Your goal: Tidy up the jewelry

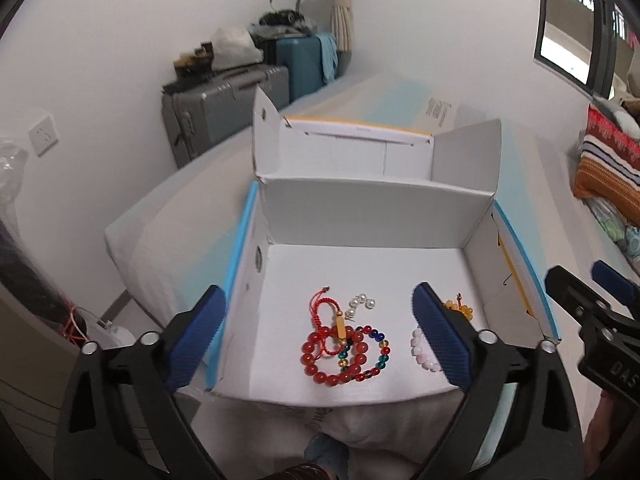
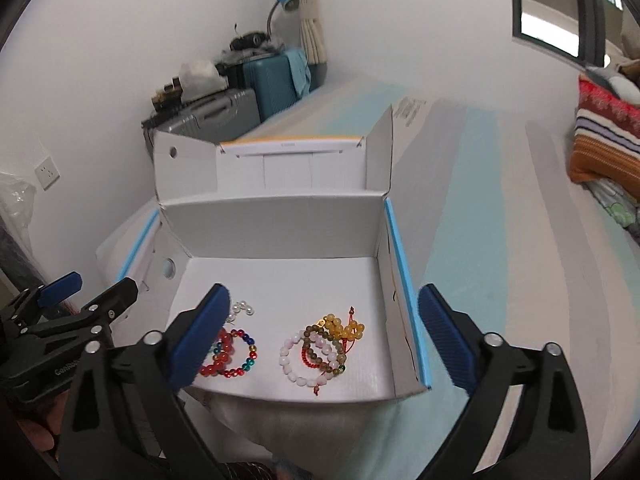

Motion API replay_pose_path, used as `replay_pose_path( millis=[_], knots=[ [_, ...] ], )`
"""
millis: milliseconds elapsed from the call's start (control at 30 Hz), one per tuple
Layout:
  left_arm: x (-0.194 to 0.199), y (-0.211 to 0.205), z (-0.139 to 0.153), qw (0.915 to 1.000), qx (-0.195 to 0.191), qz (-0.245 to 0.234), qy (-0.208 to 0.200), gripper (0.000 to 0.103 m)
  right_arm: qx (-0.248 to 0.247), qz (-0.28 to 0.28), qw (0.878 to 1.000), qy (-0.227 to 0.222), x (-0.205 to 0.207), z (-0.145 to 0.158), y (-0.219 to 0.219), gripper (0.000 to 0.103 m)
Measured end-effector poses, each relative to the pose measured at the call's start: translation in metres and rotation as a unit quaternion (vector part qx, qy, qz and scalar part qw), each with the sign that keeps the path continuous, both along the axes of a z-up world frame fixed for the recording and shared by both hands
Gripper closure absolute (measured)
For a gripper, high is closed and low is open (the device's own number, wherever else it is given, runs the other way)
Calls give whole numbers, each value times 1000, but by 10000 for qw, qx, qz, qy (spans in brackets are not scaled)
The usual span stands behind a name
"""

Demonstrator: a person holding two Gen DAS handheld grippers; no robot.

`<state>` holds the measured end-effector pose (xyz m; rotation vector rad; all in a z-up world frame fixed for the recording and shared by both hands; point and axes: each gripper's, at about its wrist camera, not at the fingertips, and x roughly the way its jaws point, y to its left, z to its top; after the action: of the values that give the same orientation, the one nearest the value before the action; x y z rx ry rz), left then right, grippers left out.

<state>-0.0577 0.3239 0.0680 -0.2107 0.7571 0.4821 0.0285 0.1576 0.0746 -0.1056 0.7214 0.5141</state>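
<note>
Two bracelets point(image 1: 426, 350) sit half hidden behind the left gripper's point(image 1: 318, 330) fingers point(image 1: 442, 340).

white walls point(image 1: 120, 40), suitcases point(image 1: 224, 100), window point(image 2: 560, 20), striped cushion point(image 2: 604, 144).

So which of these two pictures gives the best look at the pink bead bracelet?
The right wrist view. There the pink bead bracelet lies in plain sight on the floor of the white box, nearly its whole ring visible. In the left wrist view only a few of its beads peek out beside a blue finger of the left gripper.
</note>
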Motion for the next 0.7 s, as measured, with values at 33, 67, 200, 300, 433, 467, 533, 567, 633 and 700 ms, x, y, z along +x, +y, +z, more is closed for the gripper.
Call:
replay_pose_path(
  millis=[33,67,200,300,433,467,533,567,633,700],
  knots=[
    [-6,-2,2,10000,31,-2,-37,7,12,-5,10000,-42,-5,2,-2,9],
    [-10,-3,3,10000,33,-15,-64,7,16,-20,10000,-87,-12,4,-5,8],
    [-28,-9,6,9998,42,-32,-167,6,3,11,9999,-134,-34,6,-13,8],
    [-41,-16,4,9997,106,-26,-208,6,-6,-10,9999,-152,-47,5,-16,8],
    [-55,-22,1,9996,102,-79,-232,6,-7,-53,9999,-138,-60,0,-23,8],
    [-58,-22,0,9996,98,-85,-233,6,-19,-46,9999,-99,-62,-3,-25,8],
    [-63,-23,-3,9997,77,-103,-207,6,-78,-25,10000,-45,-66,-8,-27,8],
    [-64,-24,-4,9997,76,-112,-196,6,-102,-25,9999,-17,-68,-11,-29,8],
    [-67,-27,-8,9997,62,-146,-161,6,-135,-34,9999,38,-69,-16,-31,8],
    [-70,-30,-13,9997,13,-216,-126,6,-155,-43,9998,81,-71,-19,-32,8]
  ],
)
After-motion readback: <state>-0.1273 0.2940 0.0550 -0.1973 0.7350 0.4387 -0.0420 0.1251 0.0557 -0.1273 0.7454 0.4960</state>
